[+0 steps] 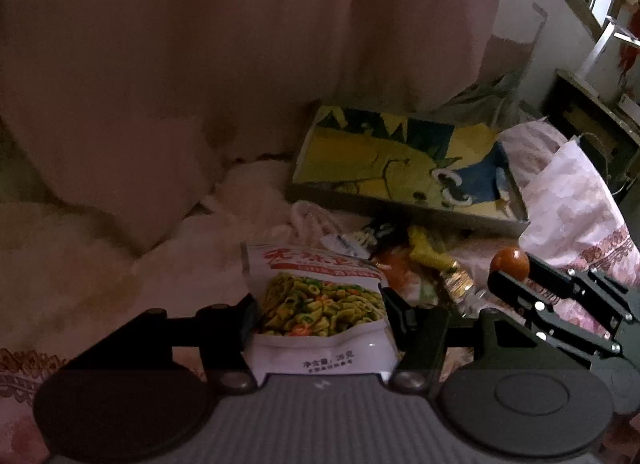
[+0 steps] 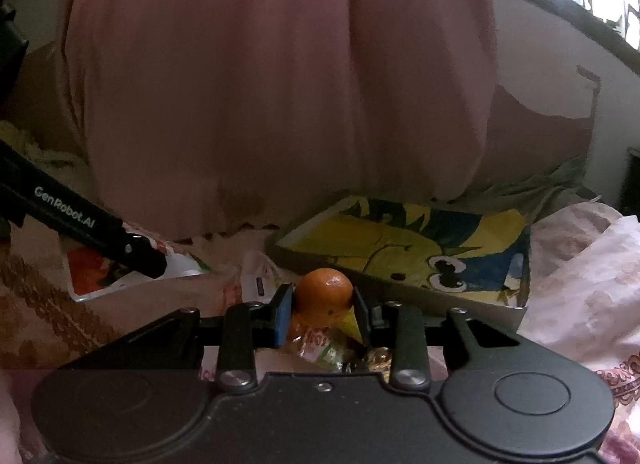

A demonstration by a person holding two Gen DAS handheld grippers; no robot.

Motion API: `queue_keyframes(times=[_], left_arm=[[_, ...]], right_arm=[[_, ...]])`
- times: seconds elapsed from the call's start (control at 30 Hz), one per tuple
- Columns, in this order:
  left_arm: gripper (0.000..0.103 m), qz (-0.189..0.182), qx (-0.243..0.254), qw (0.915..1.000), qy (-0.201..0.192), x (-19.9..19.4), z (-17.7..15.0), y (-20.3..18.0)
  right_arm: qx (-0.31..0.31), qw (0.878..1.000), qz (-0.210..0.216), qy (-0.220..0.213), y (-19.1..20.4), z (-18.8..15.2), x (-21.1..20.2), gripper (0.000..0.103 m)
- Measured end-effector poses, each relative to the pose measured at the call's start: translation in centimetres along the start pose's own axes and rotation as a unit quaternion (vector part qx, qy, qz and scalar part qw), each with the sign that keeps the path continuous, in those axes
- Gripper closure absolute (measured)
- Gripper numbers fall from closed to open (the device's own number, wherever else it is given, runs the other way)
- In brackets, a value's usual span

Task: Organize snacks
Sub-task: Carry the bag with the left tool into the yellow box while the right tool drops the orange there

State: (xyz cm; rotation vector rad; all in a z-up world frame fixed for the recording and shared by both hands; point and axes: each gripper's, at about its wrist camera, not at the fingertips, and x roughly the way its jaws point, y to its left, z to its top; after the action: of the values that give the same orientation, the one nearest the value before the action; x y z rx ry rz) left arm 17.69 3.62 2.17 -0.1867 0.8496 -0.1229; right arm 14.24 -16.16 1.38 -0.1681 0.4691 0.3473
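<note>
The left gripper (image 1: 320,304) is clamping a white foil snack packet printed with green pasta tubes (image 1: 320,304) between its fingers, above the pink bedcover (image 1: 168,264). The right gripper (image 2: 323,304) is squeezing a small round orange fruit (image 2: 324,301), just in front of the shallow yellow-and-blue cartoon box (image 2: 420,248), over a pile of loose snack wrappers (image 2: 332,352).

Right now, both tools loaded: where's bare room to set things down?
Free: the yellow cartoon tray holds nothing, and the pale bedding left of the snack packet in the left tool. Crowded: the wrapper pile below the tray's near rim, under the right tool with its orange.
</note>
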Motion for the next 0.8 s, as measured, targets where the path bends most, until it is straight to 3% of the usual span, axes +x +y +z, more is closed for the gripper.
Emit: queue_keyframes(times=[0.33,0.5,0.8], left_arm=[[0.038,0.012,-0.023,0.9988,-0.043,-0.5,2.0,-3.5],[0.037,0.005,-0.031,0.9980,-0.055,1.5,3.5,-5.6],[0.037,-0.019,0.001,0.9977,-0.065,7.3,6.1,-9.6]], right_arm=[[0.052,0.998,-0.008,-0.028,-3.2,0.7,-0.8,0.068],[0.075,0.997,-0.015,-0.019,-5.5,-0.1,0.8,0.068],[0.123,0.990,-0.065,-0.026,-10.1,-0.4,2.6,0.068]])
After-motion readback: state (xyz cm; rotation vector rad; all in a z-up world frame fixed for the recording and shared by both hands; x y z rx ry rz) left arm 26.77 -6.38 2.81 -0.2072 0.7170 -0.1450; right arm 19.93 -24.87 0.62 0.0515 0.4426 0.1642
